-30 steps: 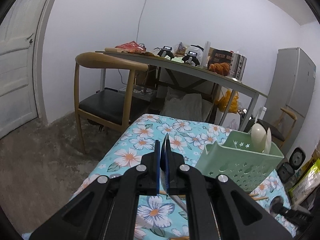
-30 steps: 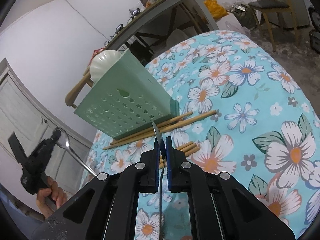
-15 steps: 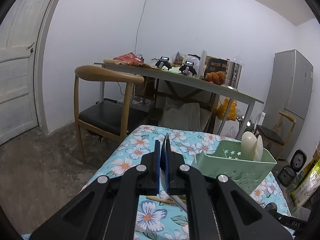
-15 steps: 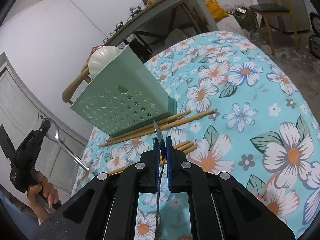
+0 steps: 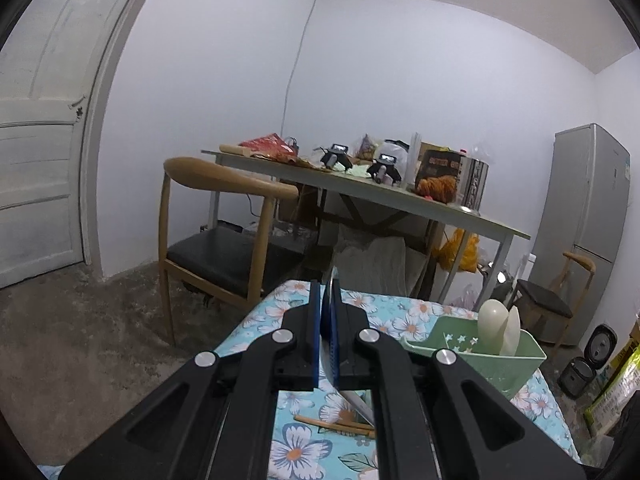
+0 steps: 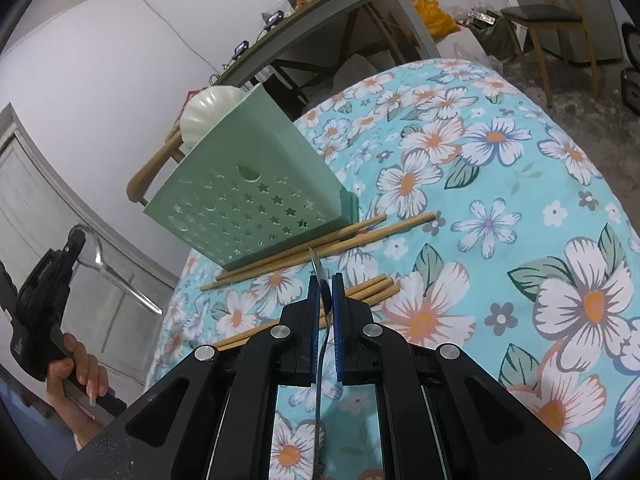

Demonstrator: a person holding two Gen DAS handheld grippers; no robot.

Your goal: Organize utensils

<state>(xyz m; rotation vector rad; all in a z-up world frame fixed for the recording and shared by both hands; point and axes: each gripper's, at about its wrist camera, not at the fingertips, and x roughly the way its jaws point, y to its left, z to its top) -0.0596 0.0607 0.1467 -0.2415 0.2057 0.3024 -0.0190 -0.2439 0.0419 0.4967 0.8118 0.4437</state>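
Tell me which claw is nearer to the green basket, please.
Probably the right claw, hedged: it sits low over the chopsticks beside the green basket. The left claw is raised, off to the basket's side.

Straight ahead of the left jaws: wooden chair (image 5: 224, 236) w/ black seat, long cluttered desk (image 5: 400, 200) just beyond (boxes, bags, gadgets on top). Far right, grey fridge (image 5: 580, 232). White door (image 5: 36, 140) off left. Floral tablecloth (image 6: 500, 200) spreads under the right jaws.
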